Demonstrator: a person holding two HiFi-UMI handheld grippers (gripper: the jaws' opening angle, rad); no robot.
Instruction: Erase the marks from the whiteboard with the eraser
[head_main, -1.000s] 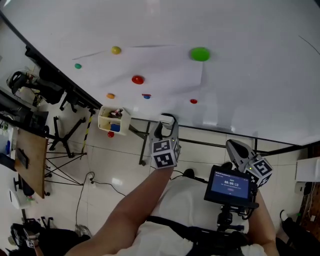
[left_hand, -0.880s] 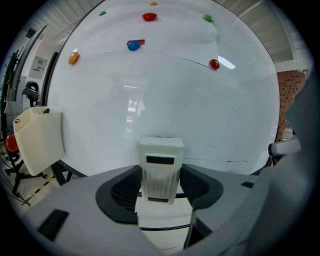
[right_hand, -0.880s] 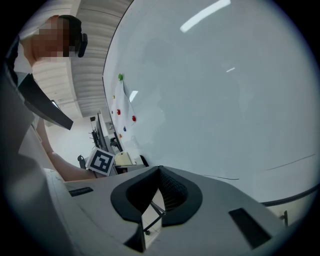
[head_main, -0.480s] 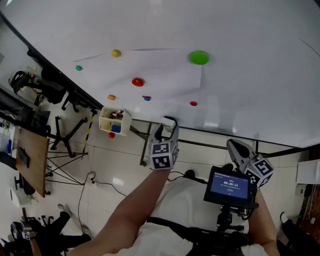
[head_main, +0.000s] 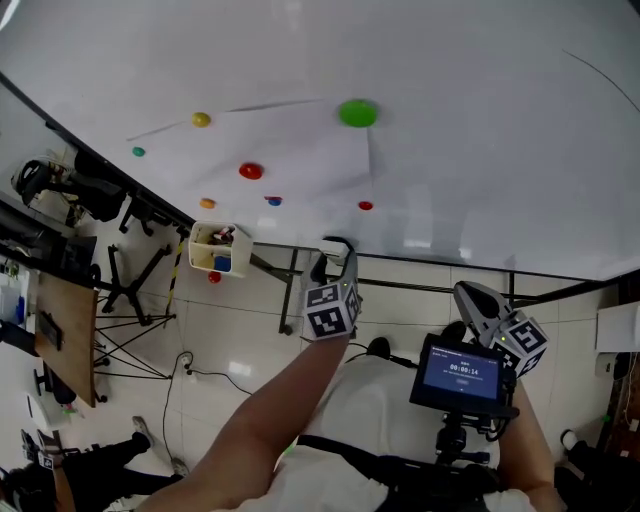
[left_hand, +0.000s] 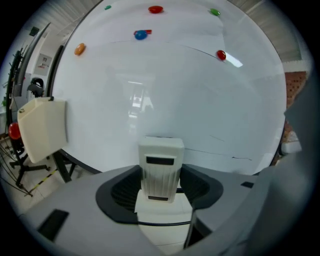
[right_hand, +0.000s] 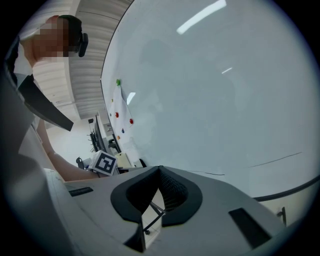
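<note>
The left hand-held gripper (left_hand: 160, 172) pinches an upright white ribbed plastic eraser (left_hand: 160, 162) near the lower edge of the glossy white whiteboard (left_hand: 175, 100). The approach seems to be in hand. Next, the eraser must press onto the thin dark line (left_hand: 241, 158) at three o'clock, possibly only a reflection. The bare forearm (head_main: 290, 400) reaches forward. The right hand-held gripper (right_hand: 157, 197) is pressed together, empty.

White shirt (head_main: 372, 402), grey left hand-held gripper (left_hand: 160, 175)

A green magnet (head_main: 358, 112) tops a paper sheet (head_main: 300, 150), white box (head_main: 219, 248) below.
</note>
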